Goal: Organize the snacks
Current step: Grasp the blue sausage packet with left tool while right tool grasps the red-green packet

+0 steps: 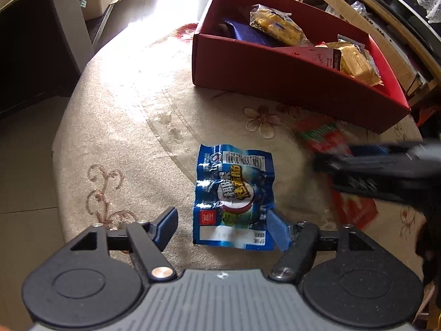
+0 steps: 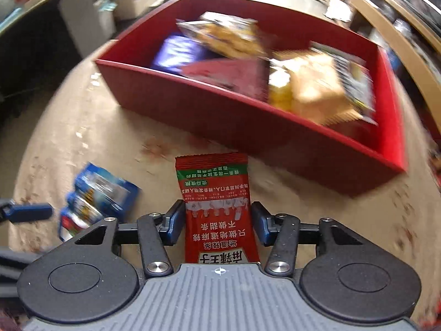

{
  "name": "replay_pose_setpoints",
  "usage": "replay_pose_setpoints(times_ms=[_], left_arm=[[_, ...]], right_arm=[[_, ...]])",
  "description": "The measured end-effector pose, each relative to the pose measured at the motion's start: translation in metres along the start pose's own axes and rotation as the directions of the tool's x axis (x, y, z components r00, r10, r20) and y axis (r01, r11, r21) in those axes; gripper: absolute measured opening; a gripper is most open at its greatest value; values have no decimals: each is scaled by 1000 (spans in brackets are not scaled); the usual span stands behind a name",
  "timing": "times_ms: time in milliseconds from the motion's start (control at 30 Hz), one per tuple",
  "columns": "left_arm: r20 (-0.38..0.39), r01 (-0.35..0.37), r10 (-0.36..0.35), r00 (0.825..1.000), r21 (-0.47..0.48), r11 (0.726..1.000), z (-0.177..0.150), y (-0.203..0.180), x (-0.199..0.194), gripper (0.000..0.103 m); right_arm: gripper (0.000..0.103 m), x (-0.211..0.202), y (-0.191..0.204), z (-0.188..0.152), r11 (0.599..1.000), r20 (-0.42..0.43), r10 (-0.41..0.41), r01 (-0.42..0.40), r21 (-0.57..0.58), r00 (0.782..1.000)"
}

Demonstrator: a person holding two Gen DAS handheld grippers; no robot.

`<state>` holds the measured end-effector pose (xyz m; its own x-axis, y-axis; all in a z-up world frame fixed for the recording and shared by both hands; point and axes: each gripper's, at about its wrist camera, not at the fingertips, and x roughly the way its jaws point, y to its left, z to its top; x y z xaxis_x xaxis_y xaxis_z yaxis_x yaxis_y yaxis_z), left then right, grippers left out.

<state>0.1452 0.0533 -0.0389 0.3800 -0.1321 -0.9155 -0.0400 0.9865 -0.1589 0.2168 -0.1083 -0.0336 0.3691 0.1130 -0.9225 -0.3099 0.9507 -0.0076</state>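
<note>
A blue snack packet [image 1: 234,190] lies flat on the beige tablecloth [image 1: 124,138]. My left gripper [image 1: 220,213] stands open around its near end, the right finger touching its edge and the left finger well apart. In the right wrist view my right gripper [image 2: 217,205] is shut on a red snack packet [image 2: 215,187], held upright and sharp against a blurred scene. That packet [image 1: 319,135] and the right gripper [image 1: 358,162] show blurred in the left wrist view, to the right of the blue one. The red box [image 1: 275,82] [image 2: 220,118] stands behind.
Inside the box lie a yellow biscuit bag [image 1: 275,24], a dark blue wrapper [image 1: 245,31] and a tan cracker pack [image 1: 355,60]. The round table's edge curves along the left, with floor and dark furniture [image 1: 35,41] beyond. Wooden chairs [image 1: 344,8] stand behind the box.
</note>
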Motion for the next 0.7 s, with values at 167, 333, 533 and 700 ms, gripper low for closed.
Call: replay_pose_setpoints(times_ms=[167,333,533,700], left_arm=[[28,-45,45,999,11,999,6,-12,11,72],[43,-80,80,996,3,997,4,-15,15,74],[70,-135,132,989,42,990,1,-29,23,87],[72,-132,129,989,35,991,1,-29,24,89]], right_arm=[[58,-21,-16,-28,998,-8,-26,26,60,1000],[58,-20,-17,-51,996,-25,-48,49,70,999],[63,-15,-9,-51,997,-4,-52,52,62,999],[68,-12,-12,-51,996,9,-52,51,73,999]])
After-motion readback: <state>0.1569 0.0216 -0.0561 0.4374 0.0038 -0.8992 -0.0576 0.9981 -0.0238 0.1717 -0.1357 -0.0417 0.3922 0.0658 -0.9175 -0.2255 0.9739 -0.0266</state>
